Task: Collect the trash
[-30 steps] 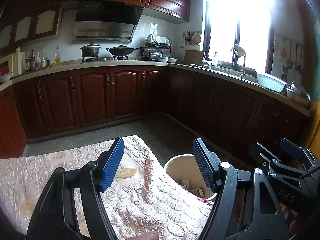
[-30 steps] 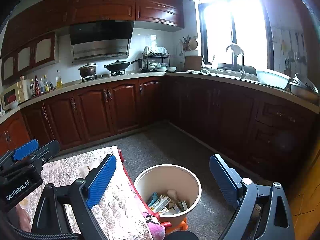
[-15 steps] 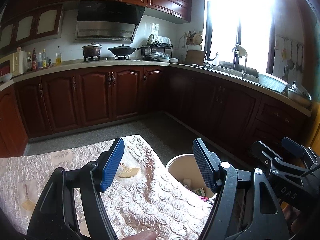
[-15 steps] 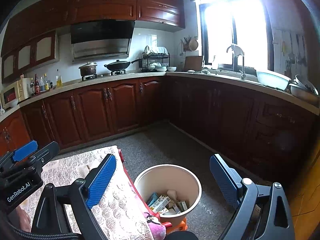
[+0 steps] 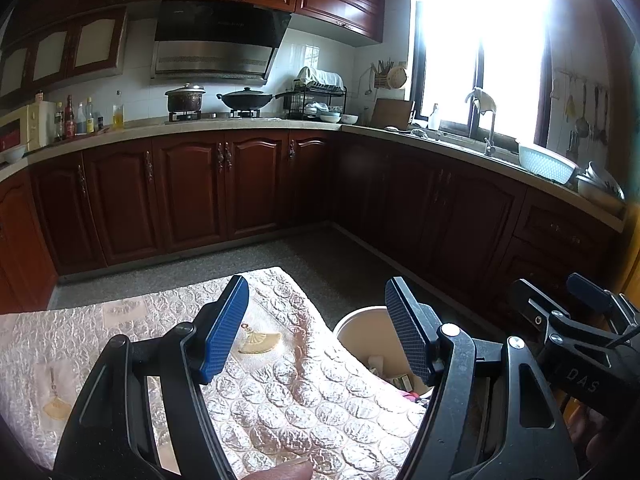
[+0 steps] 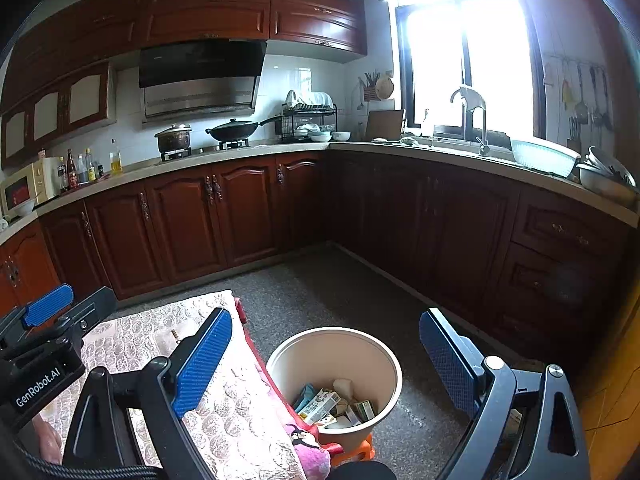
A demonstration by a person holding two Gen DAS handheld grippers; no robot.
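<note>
Both pairs of jaws are held wide apart with nothing between them. Beyond the right gripper, slightly below and straight ahead, the trash bin is seen on the floor, already holding cartons and scraps. The left gripper is poised over the patterned table cover, the bin lying to its right past the table edge. No loose trash can be made out on the cover; the right hand is judged nearer the bin.

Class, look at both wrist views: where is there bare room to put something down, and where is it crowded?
Free: the patterned table cover between the left gripper and the cover's far edge, apart from a printed fan motif; also the grey floor between the cabinets and the bin. Crowded: the bin, holding cartons and wrappers, and the countertop.
</note>
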